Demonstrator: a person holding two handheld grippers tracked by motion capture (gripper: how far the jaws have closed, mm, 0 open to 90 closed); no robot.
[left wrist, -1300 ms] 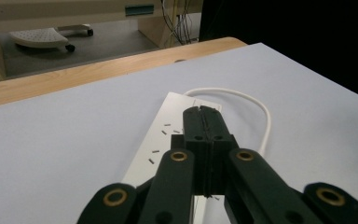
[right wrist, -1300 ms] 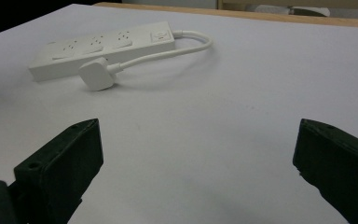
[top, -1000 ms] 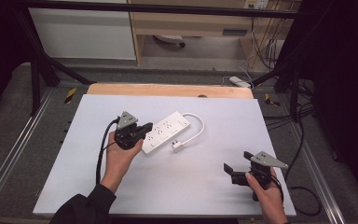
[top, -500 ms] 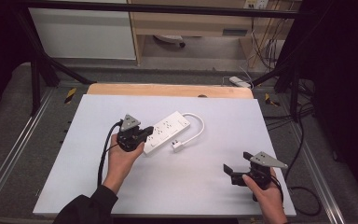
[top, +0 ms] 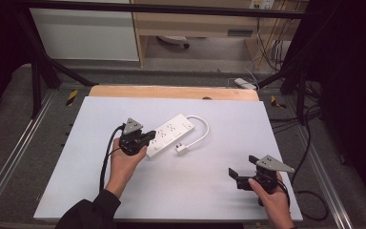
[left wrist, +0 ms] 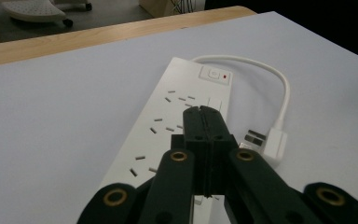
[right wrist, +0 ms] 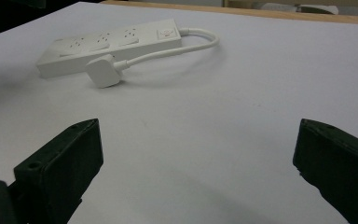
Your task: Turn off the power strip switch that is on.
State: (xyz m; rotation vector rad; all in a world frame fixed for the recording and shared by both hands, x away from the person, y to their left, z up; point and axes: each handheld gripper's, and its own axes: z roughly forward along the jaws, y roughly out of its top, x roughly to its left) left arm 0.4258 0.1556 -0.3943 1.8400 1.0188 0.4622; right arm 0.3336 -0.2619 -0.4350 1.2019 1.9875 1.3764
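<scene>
Your left gripper (top: 145, 139), jaws pressed together on nothing, hovers over the near end of the power strip (top: 171, 134), which lies mid-surface, long axis running toward the far right corner. Your right gripper (top: 238, 172) gapes empty by the near right corner, farther off.

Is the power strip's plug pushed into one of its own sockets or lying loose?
Loose. The plug lies on the white table beside the power strip, prongs bare in the left gripper view.

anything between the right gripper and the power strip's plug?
No. In the right gripper view, bare white table lies between the right gripper and the plug.
</scene>
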